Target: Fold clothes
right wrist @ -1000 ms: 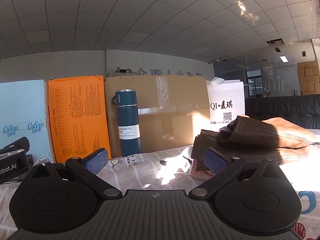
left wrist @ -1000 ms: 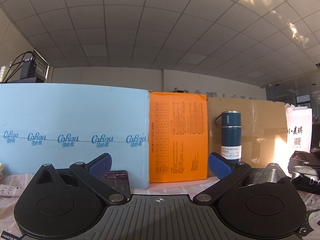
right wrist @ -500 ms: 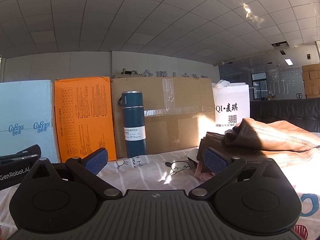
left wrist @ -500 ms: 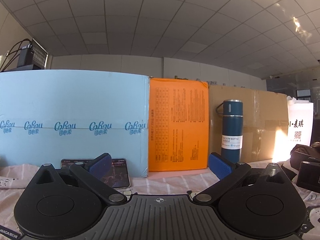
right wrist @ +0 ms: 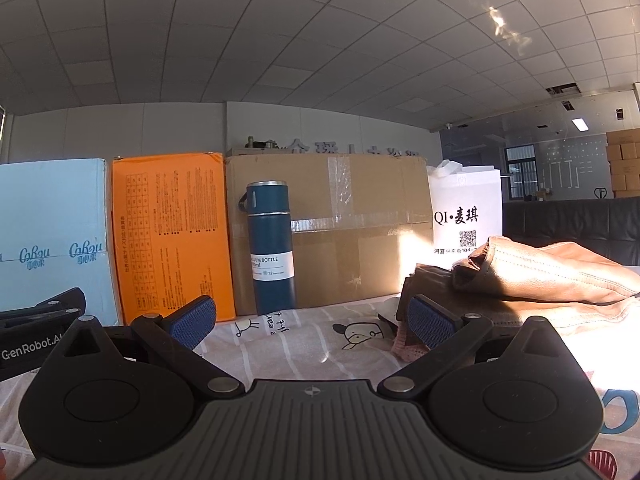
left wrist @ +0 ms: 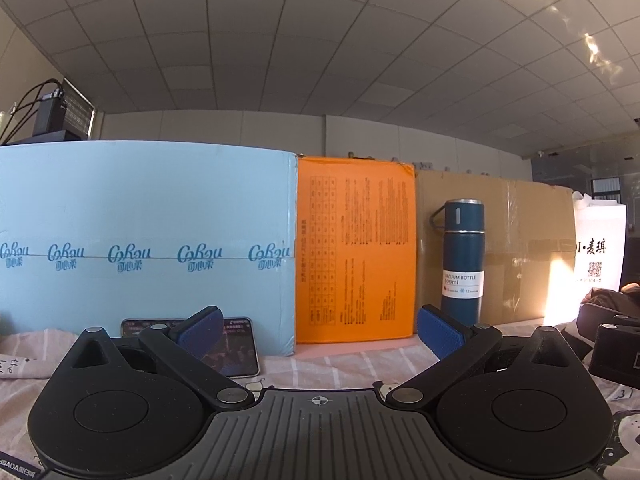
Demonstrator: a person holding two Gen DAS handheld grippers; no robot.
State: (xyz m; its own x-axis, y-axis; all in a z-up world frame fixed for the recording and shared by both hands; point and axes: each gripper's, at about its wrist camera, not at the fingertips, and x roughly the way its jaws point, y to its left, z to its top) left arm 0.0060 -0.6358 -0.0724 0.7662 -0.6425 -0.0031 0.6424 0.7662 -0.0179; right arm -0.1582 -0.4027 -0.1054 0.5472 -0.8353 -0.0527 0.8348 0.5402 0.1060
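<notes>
A heap of brown clothes [right wrist: 532, 280] lies on the patterned sheet [right wrist: 304, 344] at the right of the right wrist view, partly in bright sunlight. My right gripper [right wrist: 312, 322] stands open just left of the heap, nothing between its blue pads. In the left wrist view only a dark edge of the clothes [left wrist: 608, 298] shows at far right. My left gripper [left wrist: 318, 328] is open and empty over the pink striped sheet [left wrist: 352, 364]. The other gripper's black body [left wrist: 612, 348] sits at its right.
Along the back stand a light blue box [left wrist: 148, 240], an orange box [left wrist: 356, 256], a taped cardboard box [right wrist: 332, 232] and a white paper bag [right wrist: 466, 216]. A dark blue vacuum bottle [right wrist: 272, 248] stands before the cardboard. A phone [left wrist: 236, 344] lies by the blue box.
Both cameras have risen or tilted slightly, so the boxes and bottle sit a little lower and the phone shows more fully. Both grippers stay open and empty.
</notes>
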